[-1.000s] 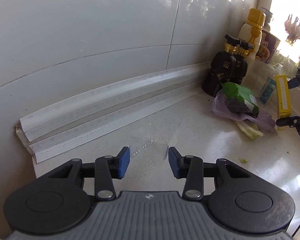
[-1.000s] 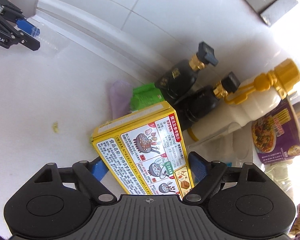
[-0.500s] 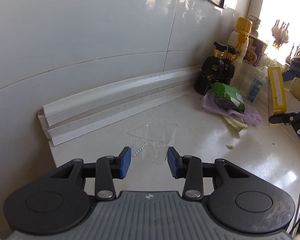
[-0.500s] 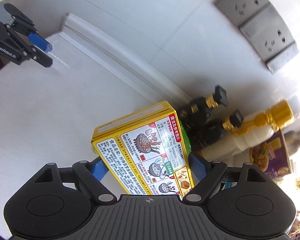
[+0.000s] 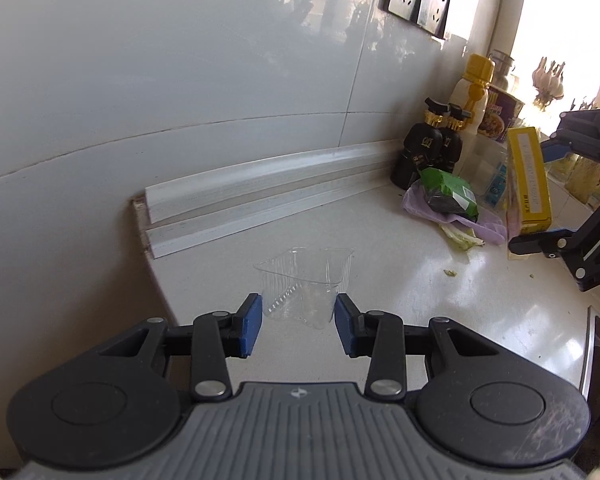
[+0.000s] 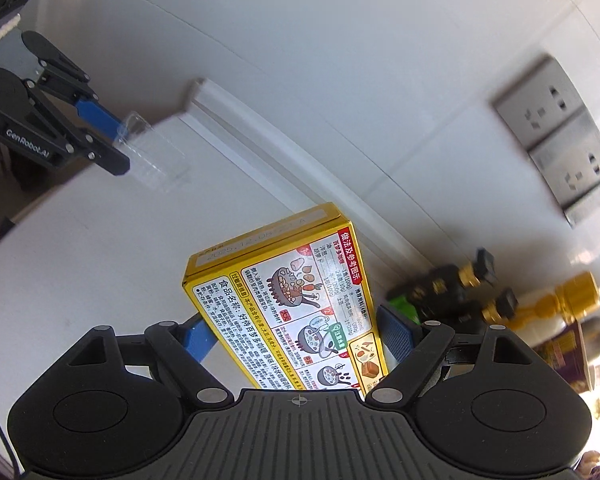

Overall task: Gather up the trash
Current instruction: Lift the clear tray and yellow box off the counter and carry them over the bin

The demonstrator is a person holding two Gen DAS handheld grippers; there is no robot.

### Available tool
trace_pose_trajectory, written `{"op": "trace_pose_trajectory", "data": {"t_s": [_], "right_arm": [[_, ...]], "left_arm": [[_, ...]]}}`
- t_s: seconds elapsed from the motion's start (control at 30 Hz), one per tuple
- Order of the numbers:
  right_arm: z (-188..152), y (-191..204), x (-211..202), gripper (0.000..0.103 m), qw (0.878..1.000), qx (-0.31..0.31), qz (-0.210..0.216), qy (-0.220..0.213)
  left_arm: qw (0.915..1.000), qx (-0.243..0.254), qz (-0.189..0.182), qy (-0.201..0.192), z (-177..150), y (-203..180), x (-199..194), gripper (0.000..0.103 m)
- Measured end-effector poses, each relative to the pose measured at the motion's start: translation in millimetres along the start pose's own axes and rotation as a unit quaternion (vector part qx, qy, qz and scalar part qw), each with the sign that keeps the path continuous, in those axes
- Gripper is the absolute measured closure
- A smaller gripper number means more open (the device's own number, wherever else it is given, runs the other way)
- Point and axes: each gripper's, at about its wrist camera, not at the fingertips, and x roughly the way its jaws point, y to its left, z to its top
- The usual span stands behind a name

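A clear plastic tray sits between the blue pads of my left gripper, which is shut on its near end. The right wrist view shows that tray held off the white counter by the left gripper. My right gripper is shut on a yellow food box that stands up between its fingers. In the left wrist view the box and right gripper hang above the counter at the right.
A green packet lies on a purple bag with vegetable scraps beside two dark bottles and a yellow-capped bottle. White trim strips run along the tiled wall. A sink edge shows at the right.
Both grippers have pulled back from the wall and risen a little with their loads. The clear tray now shows more fully between the left pads; the bottles look farther away.
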Motion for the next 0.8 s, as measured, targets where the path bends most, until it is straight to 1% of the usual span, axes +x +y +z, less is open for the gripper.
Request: {"op": "trace_pose_trajectory", "data": {"t_s": [0.17,0.4,0.8], "right_arm": [[19,20,-1,0.018,1.000,-0.004,0.017,-0.018],[52,56,-1,0.018,0.998,-0.016,0.047,-0.047],[106,119,4,0.018,0.989,-0.041,0.107,-0.092]], "left_arm": [[0.9999,-0.009,0.010,-0.002,-9,14,-18,0.067],[0.9989,-0.031,0.035,-0.004,-25,42,-44,0.067],[0.9939,-0.073,0.083,0.000,-55,90,-79,0.067]]}}
